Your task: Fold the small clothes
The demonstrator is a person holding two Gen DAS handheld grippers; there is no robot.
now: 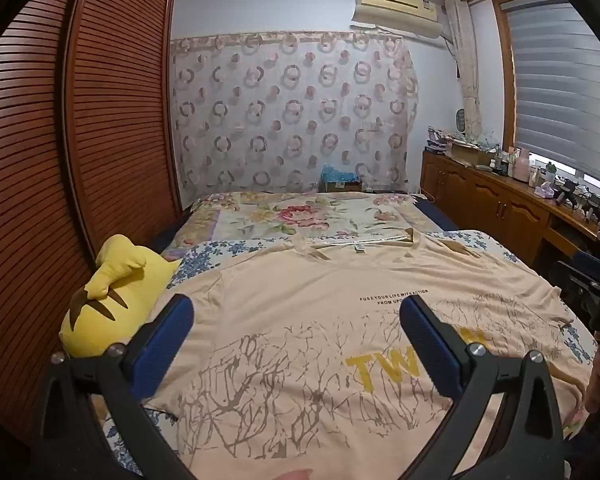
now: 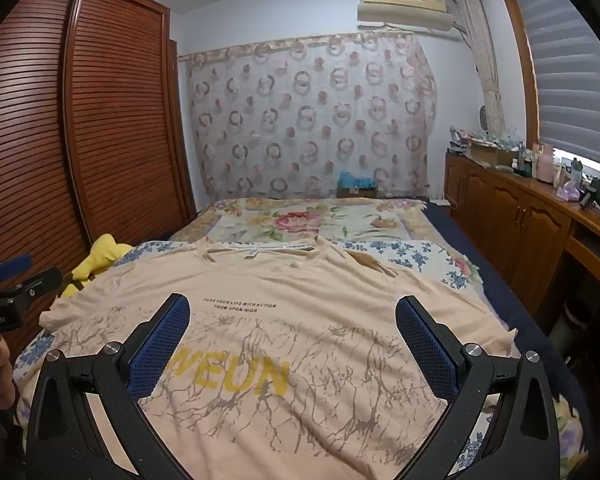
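Yellow plush toy (image 1: 112, 292) beside slatted wardrobe (image 1: 60, 140) | ring-patterned curtain (image 1: 292, 112) behind bed | air conditioner (image 1: 396, 4) above | cluttered wooden cabinet (image 1: 500, 200) under window

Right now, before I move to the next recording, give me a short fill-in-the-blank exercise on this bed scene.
1. The peach T-shirt lies spread ____ on the bed.
2. Both the left tongs and the right tongs stand wide ____, holding nothing.
3. The large letters printed on the shirt are ____ in colour.
4. Beside the shirt, against the wardrobe, sits a ____ plush toy.

Missing words: flat; open; yellow; yellow
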